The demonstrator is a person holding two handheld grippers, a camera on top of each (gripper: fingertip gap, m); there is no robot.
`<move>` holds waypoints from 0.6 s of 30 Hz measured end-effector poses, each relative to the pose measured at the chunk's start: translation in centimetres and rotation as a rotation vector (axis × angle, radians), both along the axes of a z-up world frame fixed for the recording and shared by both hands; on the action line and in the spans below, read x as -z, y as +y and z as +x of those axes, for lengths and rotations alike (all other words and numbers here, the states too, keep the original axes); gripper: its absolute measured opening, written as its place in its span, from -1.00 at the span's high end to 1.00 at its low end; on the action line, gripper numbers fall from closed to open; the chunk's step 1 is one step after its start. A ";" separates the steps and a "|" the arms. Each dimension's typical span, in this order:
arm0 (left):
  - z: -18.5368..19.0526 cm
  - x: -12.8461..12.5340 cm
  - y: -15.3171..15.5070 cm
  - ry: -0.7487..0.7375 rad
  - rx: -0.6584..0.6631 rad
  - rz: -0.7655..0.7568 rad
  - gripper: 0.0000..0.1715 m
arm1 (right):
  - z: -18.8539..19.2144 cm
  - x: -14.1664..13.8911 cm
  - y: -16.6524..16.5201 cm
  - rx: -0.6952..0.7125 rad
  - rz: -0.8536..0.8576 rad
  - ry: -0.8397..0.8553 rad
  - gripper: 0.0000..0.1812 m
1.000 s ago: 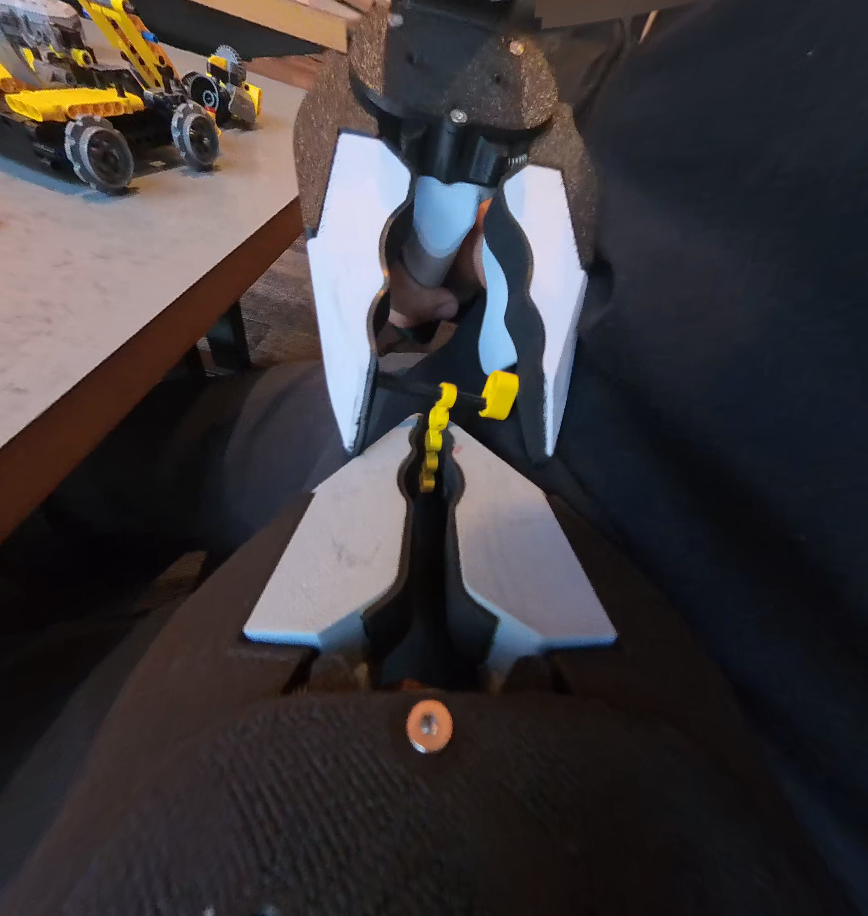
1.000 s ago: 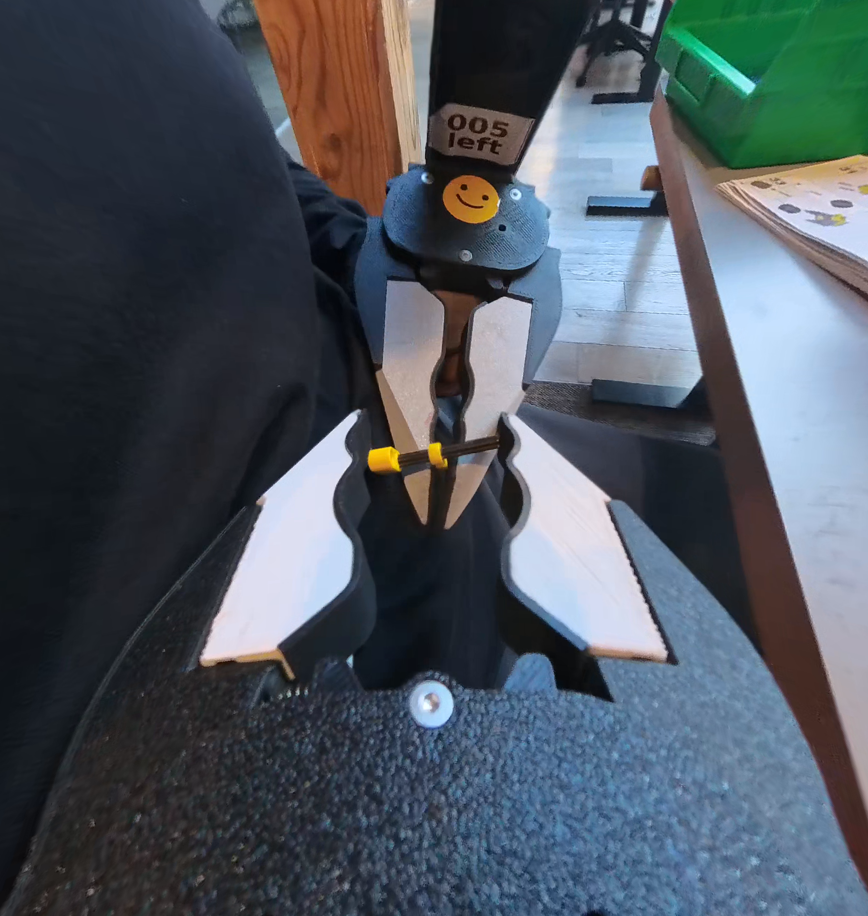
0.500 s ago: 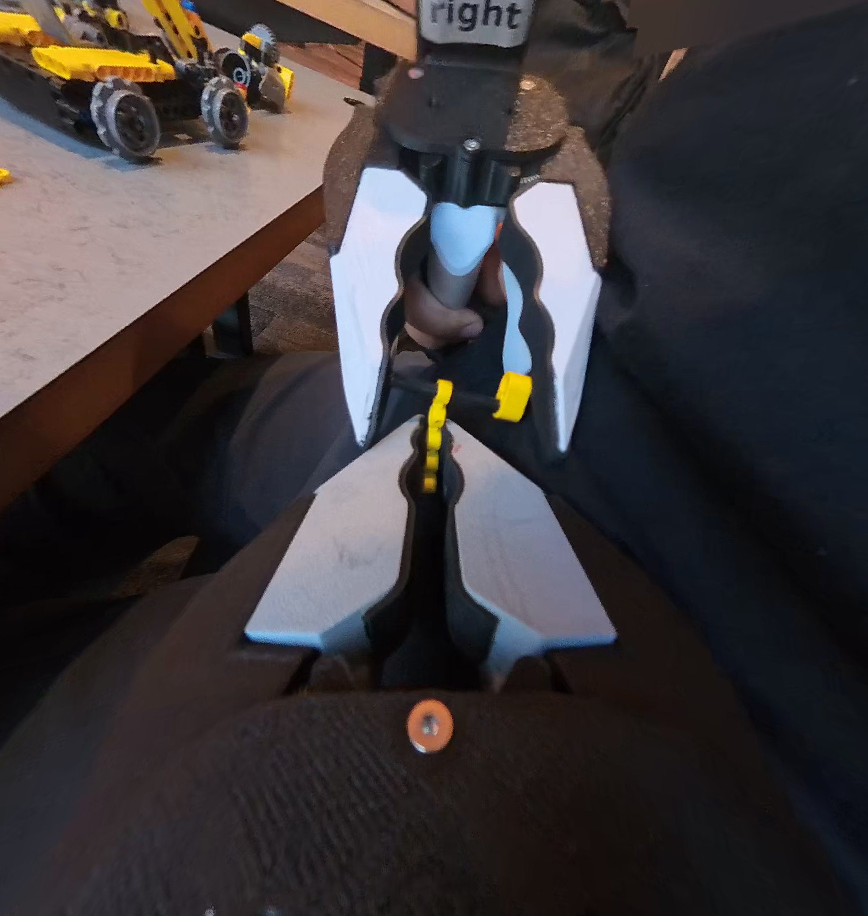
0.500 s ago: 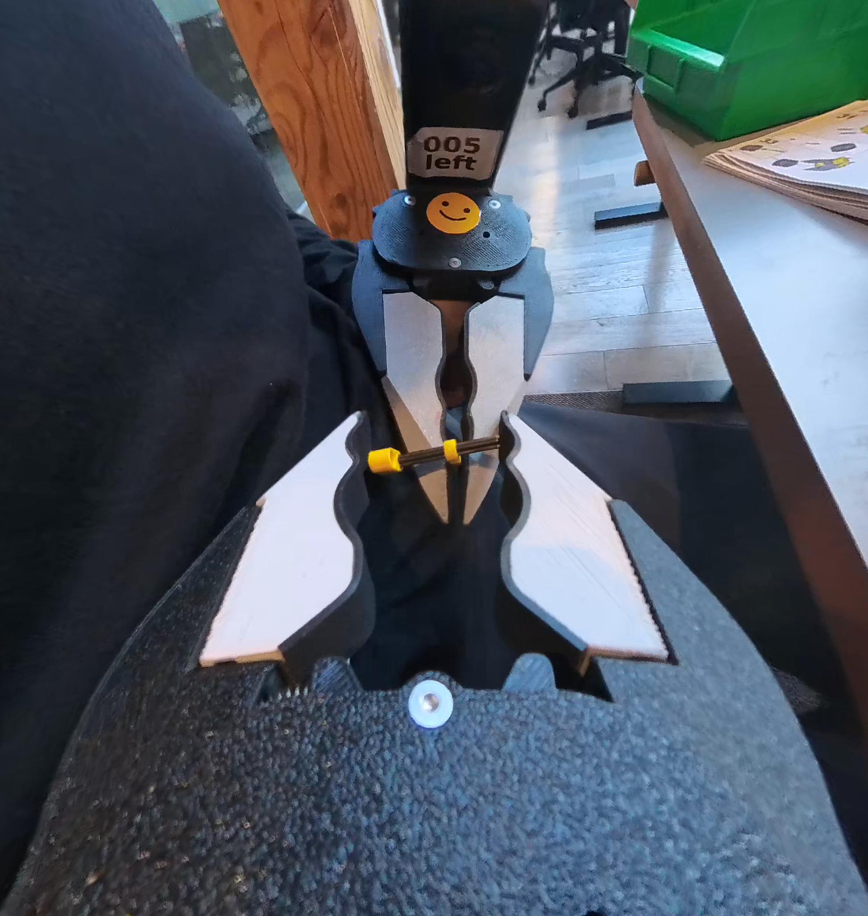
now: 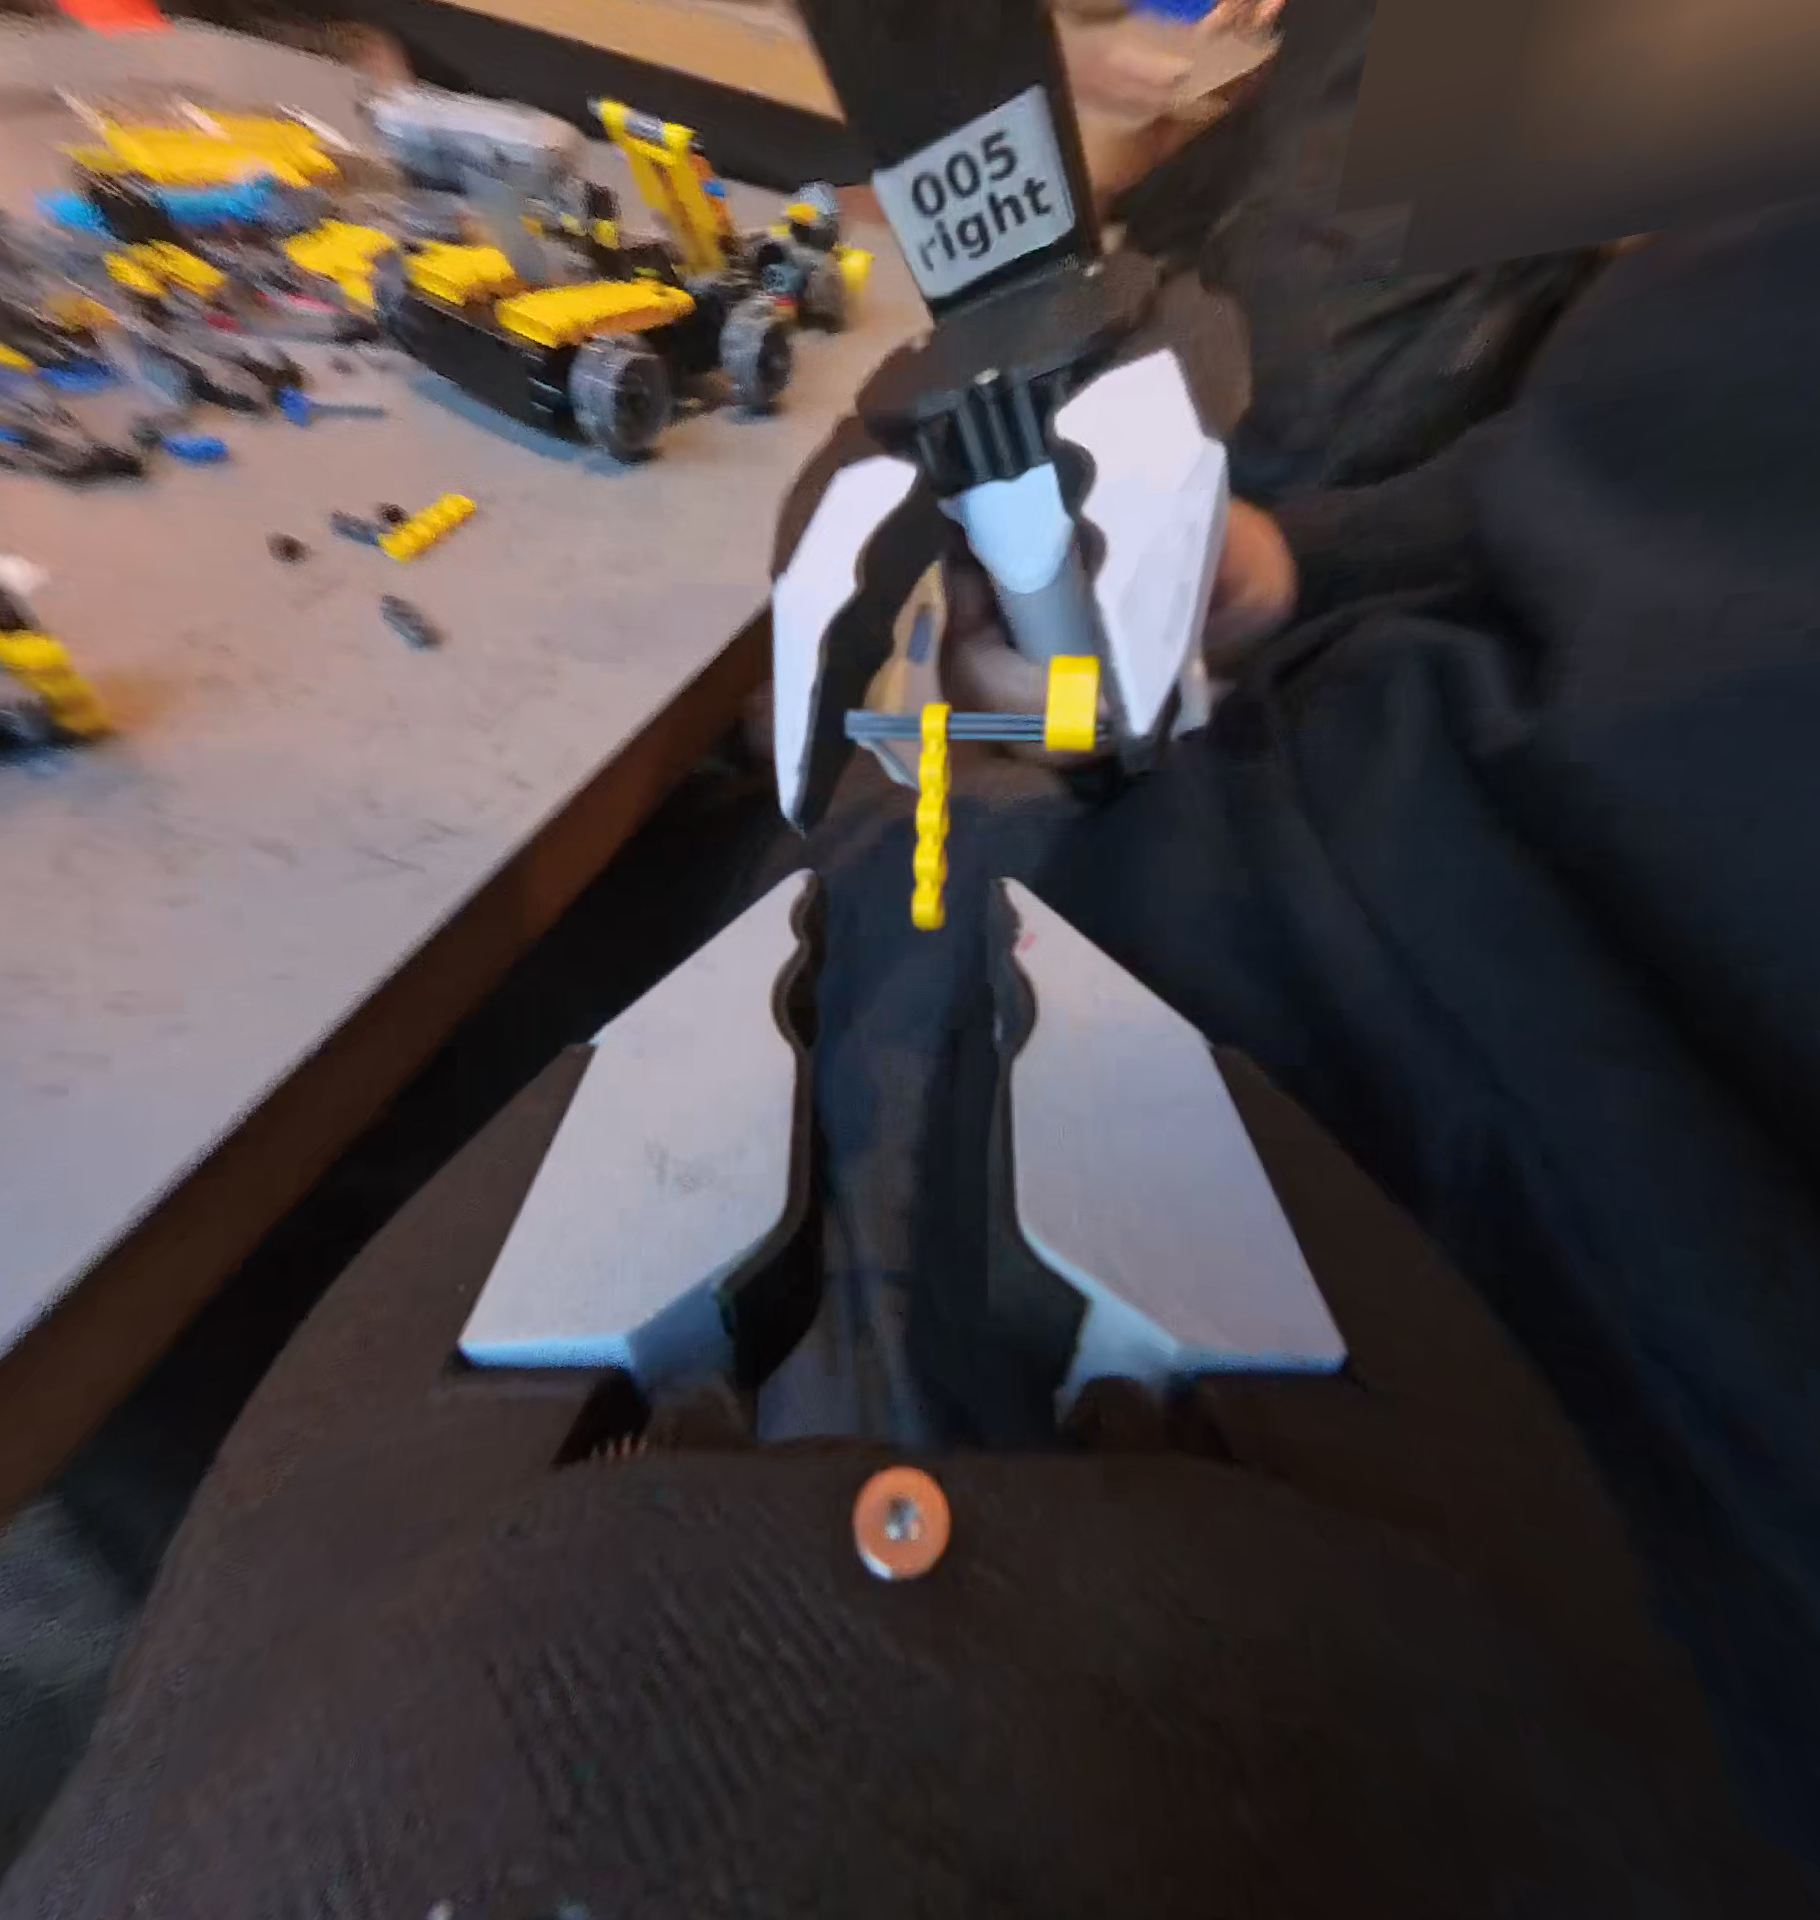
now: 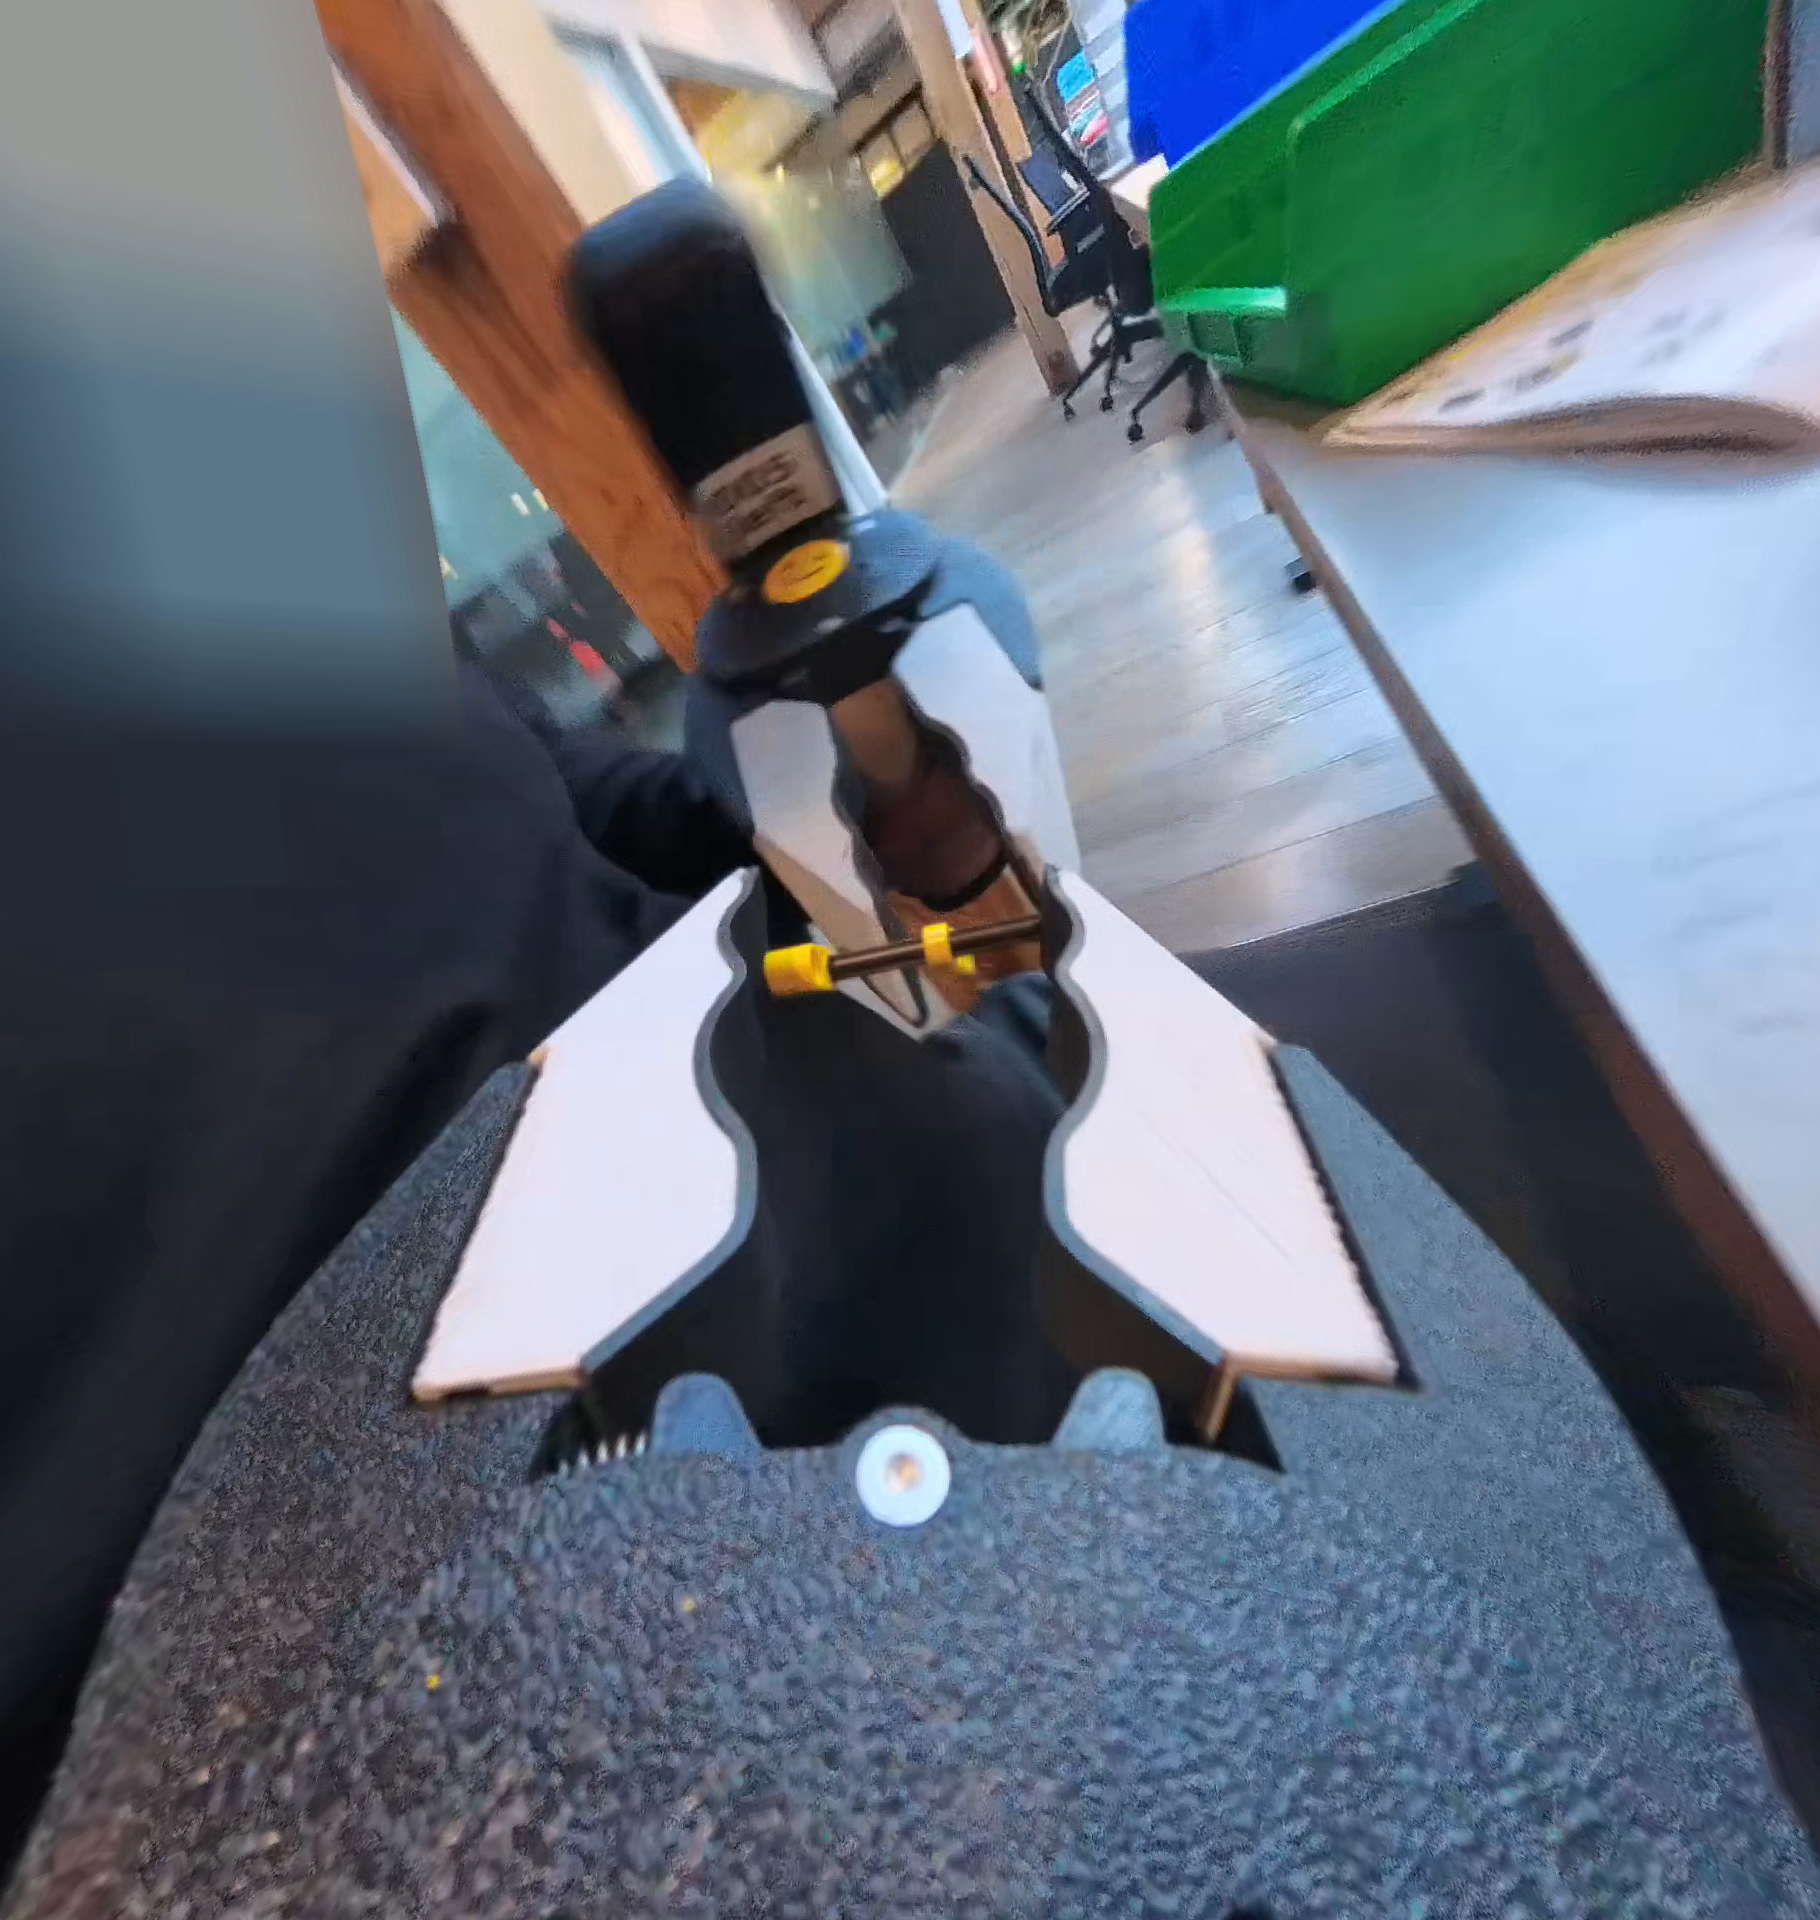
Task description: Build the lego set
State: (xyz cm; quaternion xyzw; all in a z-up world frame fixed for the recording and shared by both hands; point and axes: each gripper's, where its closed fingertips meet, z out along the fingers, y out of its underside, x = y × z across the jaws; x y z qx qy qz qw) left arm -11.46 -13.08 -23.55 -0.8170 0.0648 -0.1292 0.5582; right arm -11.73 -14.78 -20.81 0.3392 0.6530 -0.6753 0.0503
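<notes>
My right gripper [image 6: 901,904] is shut lengthwise on a thin black axle [image 6: 885,951], which spans from one pad to the other with a yellow bush [image 6: 797,968] at its left end. A slim yellow beam [image 5: 930,821] hangs on the axle [image 5: 989,727] by one end hole. My left gripper [image 5: 904,894] is open. Its fingertips [image 5: 797,904] stand on either side of the beam's lower end with a gap on both sides. The right gripper [image 5: 973,790] faces me in the left wrist view. Both are held over a person's dark-clothed lap, beside the table edge.
A grey table [image 5: 262,831] to the left carries a yellow and black toy vehicle [image 5: 573,322], loose parts and a spare yellow beam [image 5: 430,525]. In the right wrist view the table [image 6: 1664,727] bears an open booklet [image 6: 1612,353] and a green bin [image 6: 1457,208]. A wooden post [image 6: 532,343] stands behind. Only a small space, under 4 cm, lies between the two pairs of fingers.
My left gripper was shut on the yellow beam and has opened; the beam now hangs free on the axle. Both grippers have lifted and tilted, and the views have swung.
</notes>
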 end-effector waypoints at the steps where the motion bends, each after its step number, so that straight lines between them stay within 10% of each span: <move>1: -0.6 -0.1 0.3 0.112 -0.060 0.002 0.64 | -0.3 0.0 0.1 -0.003 -0.072 -0.079 0.42; 6: -1.0 -0.6 0.6 0.502 -0.182 0.030 0.67 | -1.5 0.1 1.1 -0.010 -0.342 -0.364 0.42; 18: -0.3 -1.4 1.5 0.571 -0.169 0.071 0.94 | -1.1 1.1 -0.6 -0.115 -0.439 -0.597 0.43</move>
